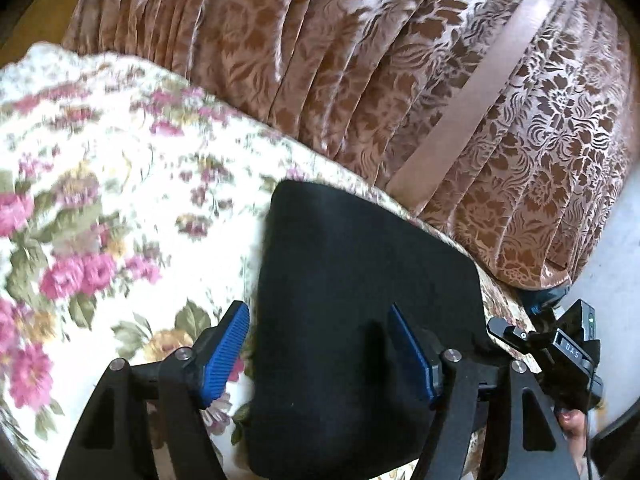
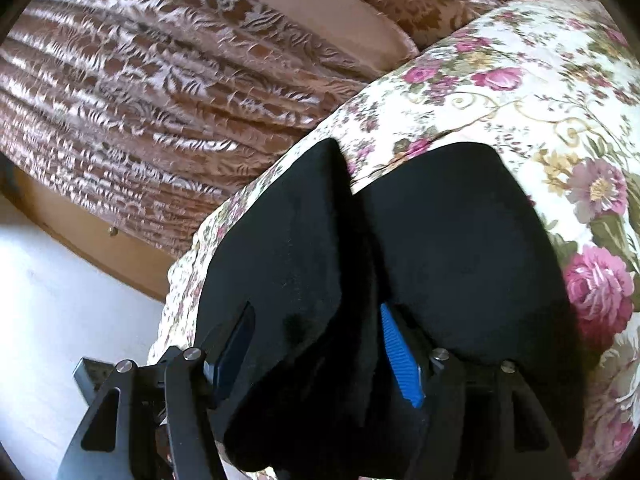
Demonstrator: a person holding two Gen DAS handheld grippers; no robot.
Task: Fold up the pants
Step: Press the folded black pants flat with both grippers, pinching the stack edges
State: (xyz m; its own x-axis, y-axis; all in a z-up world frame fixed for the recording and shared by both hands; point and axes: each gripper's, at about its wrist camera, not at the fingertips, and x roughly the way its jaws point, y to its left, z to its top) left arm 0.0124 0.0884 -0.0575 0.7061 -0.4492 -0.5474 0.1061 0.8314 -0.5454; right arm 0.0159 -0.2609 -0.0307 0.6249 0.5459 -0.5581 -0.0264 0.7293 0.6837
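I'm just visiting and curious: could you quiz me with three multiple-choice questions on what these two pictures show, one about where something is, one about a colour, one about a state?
1. Where do the black pants lie?
A. on the floral bedspread
B. on the floor
C. on a chair

2. What colour are the ribbed pads on the fingers?
A. red
B. blue
C. yellow

3. How does the left gripper stand?
A. clamped shut on nothing
B. open, pants under the gap
C. holding a hanger

Answers:
1 A, flowers surround the pants.
2 B, both views show blue.
3 B, its pads stand apart.
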